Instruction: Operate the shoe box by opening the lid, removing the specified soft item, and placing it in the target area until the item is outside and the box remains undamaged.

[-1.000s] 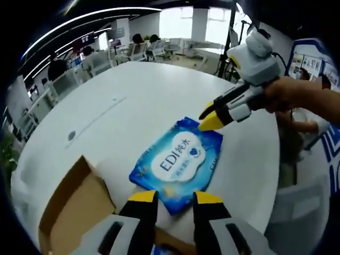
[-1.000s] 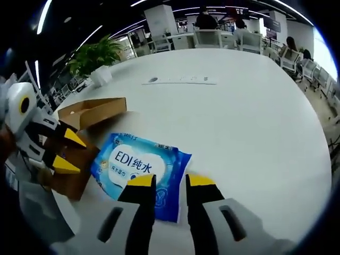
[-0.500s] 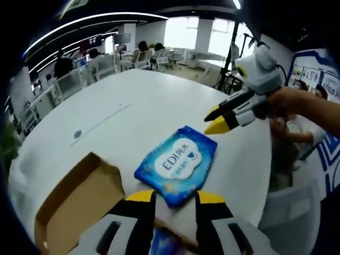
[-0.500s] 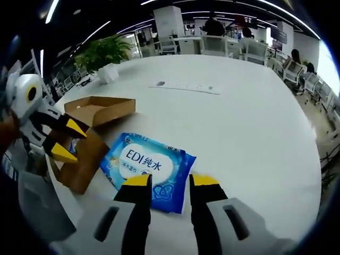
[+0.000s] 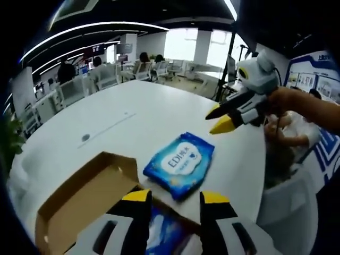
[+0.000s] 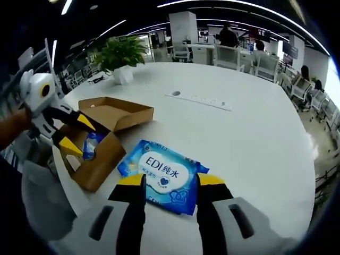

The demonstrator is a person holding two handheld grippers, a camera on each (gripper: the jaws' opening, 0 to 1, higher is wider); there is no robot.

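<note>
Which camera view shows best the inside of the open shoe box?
The right gripper view: the shoe box is seen whole, with a blue item inside. The left gripper view shows the box partly behind the left gripper.

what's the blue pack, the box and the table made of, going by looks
Blue pack: soft glossy plastic film, judging by its sheen, printed label and crimped edges. Box: plain brown cardboard, matte, with thin folded walls and a raw inner face. Table: smooth white top with soft reflections, probably laminate or painted board; the core can't be told.
</note>
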